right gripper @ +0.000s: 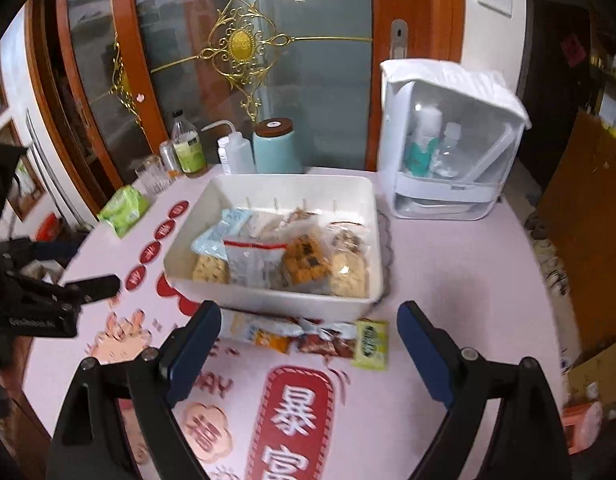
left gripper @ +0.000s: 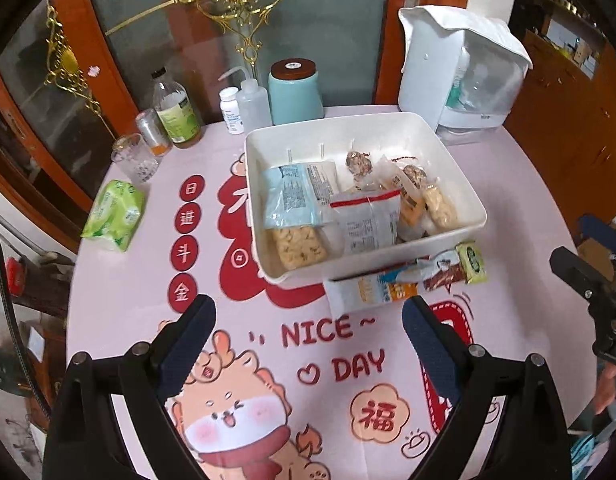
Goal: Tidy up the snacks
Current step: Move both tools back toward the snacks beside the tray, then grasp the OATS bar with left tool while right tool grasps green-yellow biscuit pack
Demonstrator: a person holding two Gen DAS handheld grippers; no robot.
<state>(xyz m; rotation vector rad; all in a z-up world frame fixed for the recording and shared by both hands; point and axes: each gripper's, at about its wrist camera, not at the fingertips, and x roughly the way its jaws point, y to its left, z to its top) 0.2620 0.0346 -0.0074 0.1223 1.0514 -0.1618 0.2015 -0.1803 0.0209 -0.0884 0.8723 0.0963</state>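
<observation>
Three flat crinkly foil snack packets, a white-and-orange one [right gripper: 259,330], a brown one [right gripper: 328,344] and a small green one [right gripper: 371,345], are lined up on the pink printed tablecloth [right gripper: 448,280] right against the near wall of the white plastic bin [right gripper: 267,300] that's already loaded with bagged crackers [left gripper: 299,248], and they'd probably be handled as light, floppy and slippery, so best pinched across the middle. Both the left gripper [left gripper: 308,316] and right gripper [right gripper: 308,320] are spread wide with nothing held. What's printed on the packets can't really be made out, and their far edges are tucked under the bin's rim.
</observation>
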